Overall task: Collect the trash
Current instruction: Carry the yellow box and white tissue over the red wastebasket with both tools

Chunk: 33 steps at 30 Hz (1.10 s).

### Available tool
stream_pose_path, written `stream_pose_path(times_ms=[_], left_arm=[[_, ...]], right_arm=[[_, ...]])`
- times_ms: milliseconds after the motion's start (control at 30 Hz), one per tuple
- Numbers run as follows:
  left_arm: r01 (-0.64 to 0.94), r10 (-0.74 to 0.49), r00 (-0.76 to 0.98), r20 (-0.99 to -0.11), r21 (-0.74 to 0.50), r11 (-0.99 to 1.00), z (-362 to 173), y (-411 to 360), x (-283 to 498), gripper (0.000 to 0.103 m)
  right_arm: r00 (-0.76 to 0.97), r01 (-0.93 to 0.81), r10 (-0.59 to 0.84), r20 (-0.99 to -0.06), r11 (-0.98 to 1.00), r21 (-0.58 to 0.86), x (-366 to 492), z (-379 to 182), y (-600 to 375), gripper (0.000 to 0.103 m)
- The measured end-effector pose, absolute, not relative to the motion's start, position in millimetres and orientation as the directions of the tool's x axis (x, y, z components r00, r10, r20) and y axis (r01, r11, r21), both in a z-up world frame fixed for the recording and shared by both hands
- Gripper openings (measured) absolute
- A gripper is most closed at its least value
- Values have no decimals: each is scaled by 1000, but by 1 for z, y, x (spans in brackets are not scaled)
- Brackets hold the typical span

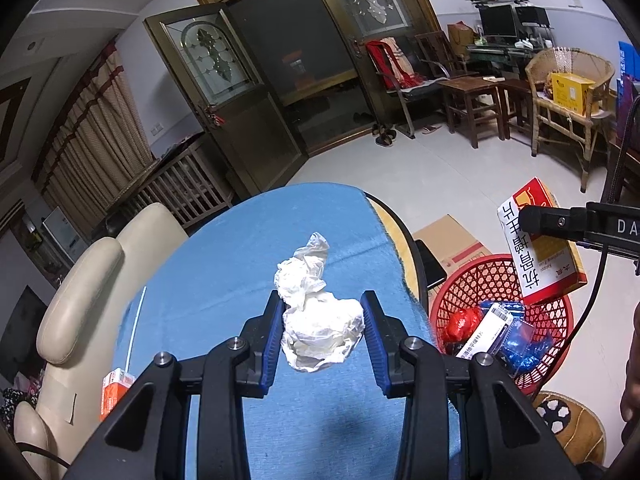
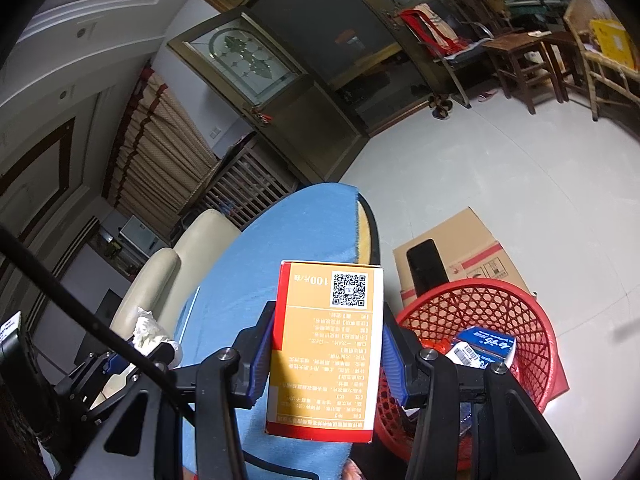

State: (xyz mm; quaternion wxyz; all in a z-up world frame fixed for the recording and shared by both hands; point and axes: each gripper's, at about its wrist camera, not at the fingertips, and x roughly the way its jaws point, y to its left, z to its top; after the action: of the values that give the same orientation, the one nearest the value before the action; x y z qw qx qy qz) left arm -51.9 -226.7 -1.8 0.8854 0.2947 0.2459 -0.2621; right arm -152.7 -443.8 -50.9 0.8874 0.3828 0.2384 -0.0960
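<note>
Gripping crumpled white paper point(image 1: 320, 320) above the blue tablecloth point(image 1: 224, 264), your left gripper point(image 1: 325, 338) pinched it. Your right gripper point(image 2: 329, 354) clamped an orange medicine box point(image 2: 326, 344), long axis along the fingers, beside the red basket point(image 2: 516, 312).

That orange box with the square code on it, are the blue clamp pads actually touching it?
Touching. In the right wrist view the box stands between the right gripper, and both blue pads press flat against its sides with no gap showing.
</note>
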Motion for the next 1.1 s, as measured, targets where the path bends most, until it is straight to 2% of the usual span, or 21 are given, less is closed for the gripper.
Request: stream_pose_path(times_ms=[1100], left_arm=[[679,-307,671,-675,393,620,-32,-263,-59,41]], right_arm=[[843,416,37,-536,588,694,-165,-88,-475,50]])
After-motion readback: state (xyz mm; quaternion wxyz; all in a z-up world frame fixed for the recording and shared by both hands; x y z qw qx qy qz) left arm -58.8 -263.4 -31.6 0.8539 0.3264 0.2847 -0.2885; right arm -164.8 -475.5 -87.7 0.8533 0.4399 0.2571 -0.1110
